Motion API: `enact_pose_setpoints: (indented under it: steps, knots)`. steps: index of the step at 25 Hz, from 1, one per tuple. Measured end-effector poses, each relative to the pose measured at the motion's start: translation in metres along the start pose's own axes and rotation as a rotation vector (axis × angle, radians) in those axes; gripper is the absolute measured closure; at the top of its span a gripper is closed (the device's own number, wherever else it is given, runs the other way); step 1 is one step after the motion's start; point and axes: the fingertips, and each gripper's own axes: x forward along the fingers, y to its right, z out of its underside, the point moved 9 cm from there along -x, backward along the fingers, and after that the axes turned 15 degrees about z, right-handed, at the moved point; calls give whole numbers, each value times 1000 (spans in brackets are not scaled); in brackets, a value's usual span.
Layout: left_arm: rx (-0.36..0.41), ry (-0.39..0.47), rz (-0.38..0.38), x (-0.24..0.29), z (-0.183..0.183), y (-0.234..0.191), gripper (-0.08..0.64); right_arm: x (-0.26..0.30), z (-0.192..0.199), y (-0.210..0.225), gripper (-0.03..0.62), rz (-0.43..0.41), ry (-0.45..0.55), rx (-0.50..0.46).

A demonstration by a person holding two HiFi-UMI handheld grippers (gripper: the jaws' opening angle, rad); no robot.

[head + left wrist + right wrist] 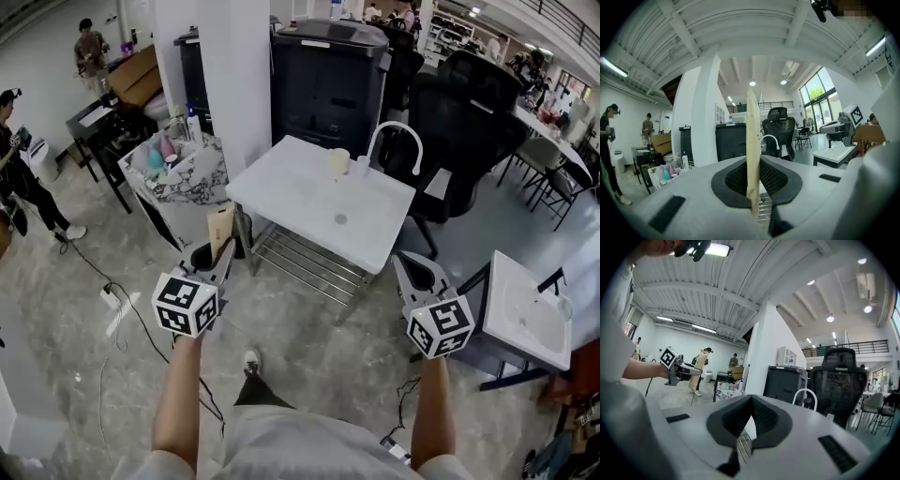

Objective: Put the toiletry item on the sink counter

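Observation:
My left gripper [217, 259] is shut on a flat tan toiletry packet [221, 231], which stands upright edge-on between the pads [752, 140]. It is held over the floor, left of the white sink counter [309, 202]. That counter has a curved white faucet [395, 137] and a pale cup [338, 161]. My right gripper [411, 272] hovers near the counter's front right corner, its jaws shut with nothing between them [749, 401]. The right gripper view also shows the left gripper [675, 367] with the tan packet [701, 357].
A low table with several bottles [178, 164] stands left of a white pillar [230, 66]. Behind the counter are a black cabinet [328, 75] and office chairs [469, 103]. A second white sink unit [525, 309] is at the right. Cables [112, 292] trail on the floor; people [23, 169] stand at the left.

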Motion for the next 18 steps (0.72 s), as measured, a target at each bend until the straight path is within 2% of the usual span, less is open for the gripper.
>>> enact_pose_setpoints:
  steps: [10,18]
  knots:
    - [27,-34,120,75,1,-182,531,145,-15,-43,597,136,-61,31]
    - [13,-68,190,104,14,-291,531,241,-28,-93,597,163,-87,52]
